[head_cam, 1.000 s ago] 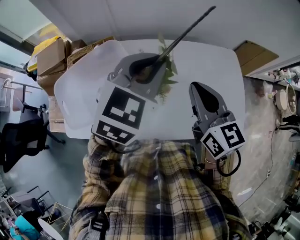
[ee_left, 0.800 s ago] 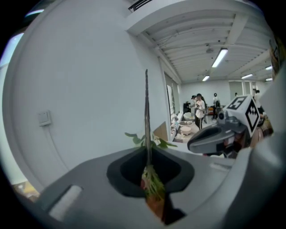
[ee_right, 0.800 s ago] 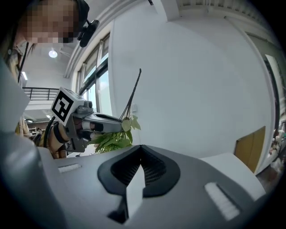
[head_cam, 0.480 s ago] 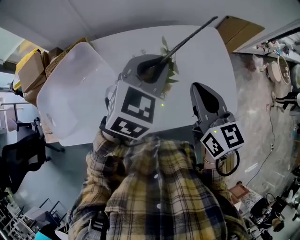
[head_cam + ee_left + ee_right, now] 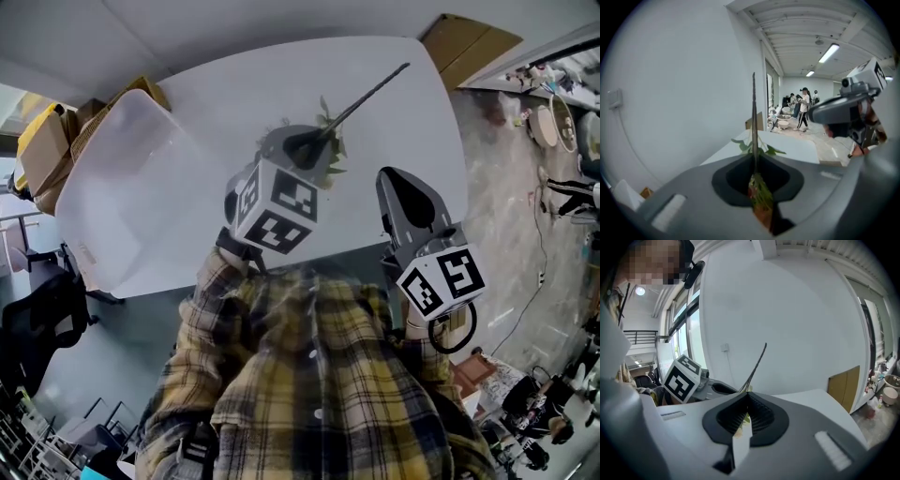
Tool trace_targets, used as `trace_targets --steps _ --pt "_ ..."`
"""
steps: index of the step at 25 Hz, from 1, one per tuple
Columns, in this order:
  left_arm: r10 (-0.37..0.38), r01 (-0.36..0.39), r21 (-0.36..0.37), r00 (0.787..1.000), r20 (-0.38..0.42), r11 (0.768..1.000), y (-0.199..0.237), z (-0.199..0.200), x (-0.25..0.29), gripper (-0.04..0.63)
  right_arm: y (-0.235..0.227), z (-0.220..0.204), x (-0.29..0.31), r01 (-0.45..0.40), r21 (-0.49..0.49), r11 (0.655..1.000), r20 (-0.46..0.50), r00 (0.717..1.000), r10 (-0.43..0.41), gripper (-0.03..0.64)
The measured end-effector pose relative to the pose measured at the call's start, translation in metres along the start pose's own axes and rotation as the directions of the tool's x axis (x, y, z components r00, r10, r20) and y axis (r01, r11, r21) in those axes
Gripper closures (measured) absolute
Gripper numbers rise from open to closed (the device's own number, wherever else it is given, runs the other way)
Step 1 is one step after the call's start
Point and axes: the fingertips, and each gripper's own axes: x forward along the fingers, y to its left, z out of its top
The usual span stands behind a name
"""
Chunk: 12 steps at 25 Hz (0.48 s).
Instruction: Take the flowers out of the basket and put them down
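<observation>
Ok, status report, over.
Left tongs shut on flower, stem up. Right tongs shut, empty. Flower over white table, not down yet. White bin alongside, clear of it.

Head view, centre: flower [image 5: 366, 99] bloom end was hidden inside left gripper [image 5: 306, 148]; table [image 5: 281, 75] near edge was covered by shirt [image 5: 319, 375]. Left gripper view, centre-right: bkgd people [image 5: 805, 108] too small to tell.

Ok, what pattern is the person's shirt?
The shirt is yellow-and-dark plaid, clearest in the head view.
</observation>
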Motion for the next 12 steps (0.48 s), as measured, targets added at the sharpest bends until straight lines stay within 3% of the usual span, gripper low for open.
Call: trace_targets --steps 6,12 --pt "-0.04 0.036 -0.028 0.99 -0.137 0.999 -0.003 -0.058 0.045 0.552 -0.009 -0.015 0.012 -0.011 0.014 1.0 -0.037 0.999 0.012 0.614" --pt "-0.097 0.086 -0.052 0.958 -0.272 0.995 -0.007 -0.108 0.08 0.552 -0.017 -0.027 0.019 -0.009 0.034 0.999 -0.06 0.998 0.011 0.614"
